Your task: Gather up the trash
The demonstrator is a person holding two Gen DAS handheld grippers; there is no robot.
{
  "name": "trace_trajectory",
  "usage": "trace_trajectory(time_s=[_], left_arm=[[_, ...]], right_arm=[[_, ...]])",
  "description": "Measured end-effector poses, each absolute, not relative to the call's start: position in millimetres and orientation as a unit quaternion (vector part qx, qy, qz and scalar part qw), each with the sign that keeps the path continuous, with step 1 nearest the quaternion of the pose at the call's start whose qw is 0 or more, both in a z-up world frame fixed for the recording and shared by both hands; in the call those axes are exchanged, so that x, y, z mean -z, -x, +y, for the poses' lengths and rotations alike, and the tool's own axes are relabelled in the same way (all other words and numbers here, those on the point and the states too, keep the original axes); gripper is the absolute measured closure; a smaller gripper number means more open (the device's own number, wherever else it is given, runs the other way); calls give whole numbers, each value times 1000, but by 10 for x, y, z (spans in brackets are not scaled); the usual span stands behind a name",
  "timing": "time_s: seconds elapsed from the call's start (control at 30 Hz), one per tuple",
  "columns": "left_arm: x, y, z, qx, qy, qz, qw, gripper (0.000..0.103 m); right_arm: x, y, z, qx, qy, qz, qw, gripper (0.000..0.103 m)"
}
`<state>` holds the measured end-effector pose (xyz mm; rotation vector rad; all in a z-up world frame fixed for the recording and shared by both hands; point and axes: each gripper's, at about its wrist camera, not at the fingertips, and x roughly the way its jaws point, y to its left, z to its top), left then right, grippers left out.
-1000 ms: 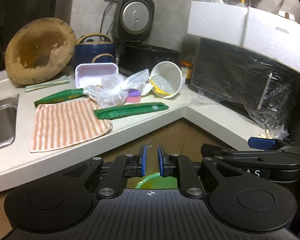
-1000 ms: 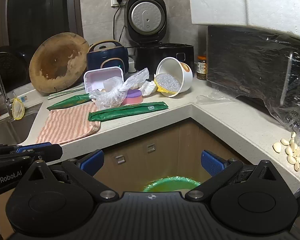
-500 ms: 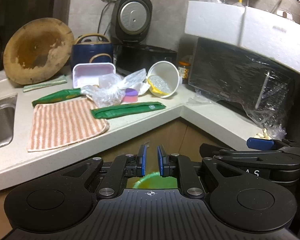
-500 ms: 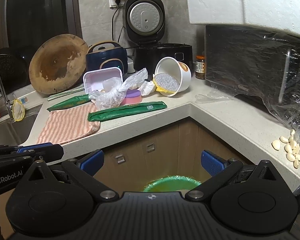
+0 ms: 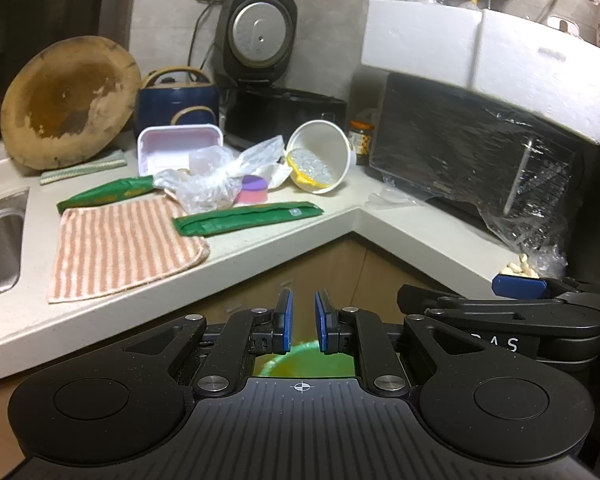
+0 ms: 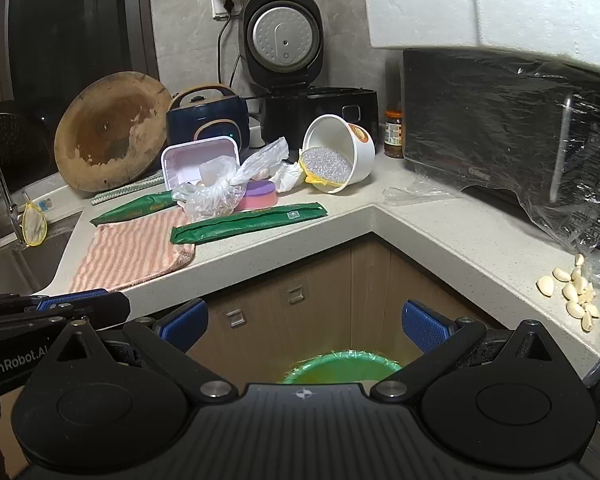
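Note:
Trash lies on the corner counter [image 6: 440, 236]: a long green wrapper [image 5: 248, 218] [image 6: 248, 222], a second green wrapper [image 5: 108, 196], a crumpled clear plastic bag [image 5: 212, 180] [image 6: 224, 184], a tipped white paper bowl [image 5: 320, 156] [image 6: 340, 152] and a pale pink tray [image 5: 176, 148]. A green-lined bin [image 6: 340, 366] [image 5: 312, 362] stands on the floor below both grippers. My left gripper [image 5: 303, 300] has its pads a narrow gap apart with nothing between them. My right gripper [image 6: 304, 316] is wide open and holds nothing. Both hover in front of the counter, away from the trash.
A striped cloth [image 5: 116, 248] lies by the sink [image 5: 0, 252]. A round wooden board [image 5: 68, 100], a blue pot [image 5: 176, 100] and a rice cooker [image 6: 284, 40] stand at the back. A plastic-covered oven [image 6: 520, 132] under a foam box [image 5: 480, 60] fills the right. Garlic cloves [image 6: 576, 296] lie near the counter's edge.

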<state>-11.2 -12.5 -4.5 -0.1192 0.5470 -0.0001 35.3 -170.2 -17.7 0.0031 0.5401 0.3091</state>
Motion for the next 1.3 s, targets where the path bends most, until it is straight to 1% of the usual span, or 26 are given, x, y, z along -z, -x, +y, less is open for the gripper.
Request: trace_trajectory(time_s=[1.03, 1.17, 1.3], left_arm=[[122, 136, 26, -6, 81, 293, 953, 88], [192, 42, 154, -7, 90, 301, 949, 88], [264, -246, 438, -8, 120, 307, 944, 88]], right_arm=[[221, -349, -1633, -152, 2, 277, 949, 0], [258, -430, -1587, -151, 2, 281, 948, 0], [312, -643, -1481, -138, -1, 292, 946, 0]])
